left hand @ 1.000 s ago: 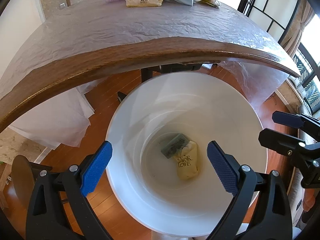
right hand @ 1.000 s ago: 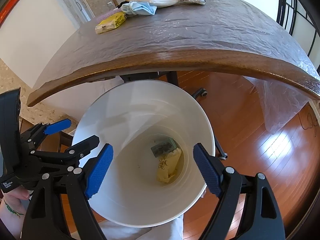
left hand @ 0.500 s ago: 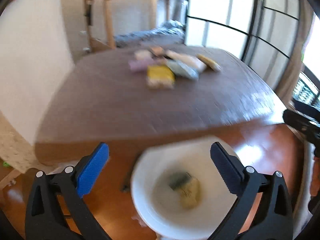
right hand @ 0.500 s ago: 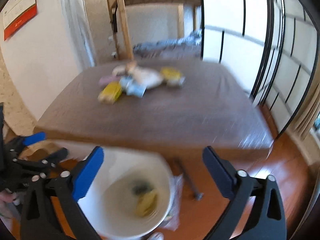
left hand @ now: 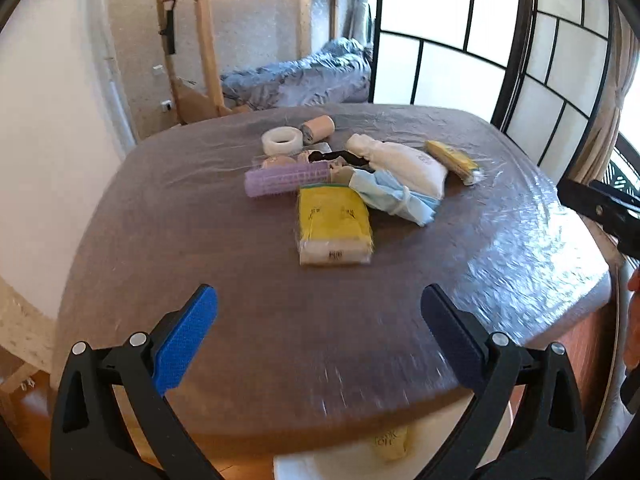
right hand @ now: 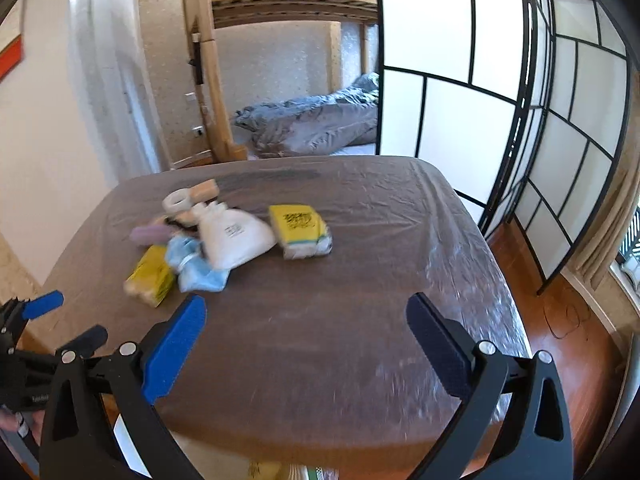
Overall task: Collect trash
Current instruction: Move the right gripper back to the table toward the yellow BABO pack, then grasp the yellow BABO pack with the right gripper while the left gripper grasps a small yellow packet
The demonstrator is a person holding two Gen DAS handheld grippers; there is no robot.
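A pile of trash lies mid-table: a yellow tissue pack (left hand: 334,224) nearest, a blue face mask (left hand: 394,196), a white mask (left hand: 404,164), a purple hair roller (left hand: 286,178), a tape roll (left hand: 281,141), a beige roll (left hand: 318,129) and a yellow packet (left hand: 452,160). The right wrist view shows the tissue pack (right hand: 151,276), blue mask (right hand: 198,266), white mask (right hand: 234,236) and yellow packet (right hand: 300,230). My left gripper (left hand: 318,318) and right gripper (right hand: 306,328) are open and empty above the table's near part. The white bin (left hand: 344,464) peeks out below the table edge.
The brown table (left hand: 240,264) is covered in clear plastic film. A bunk bed with grey bedding (right hand: 316,124) stands behind it. Black-framed screens (right hand: 460,92) stand at the right. The other gripper (right hand: 28,344) shows at the left edge of the right wrist view.
Both grippers have lifted from over the white bin up to table height. The view swung from the bin's inside to the tabletop and its pile. Both stay open and empty.
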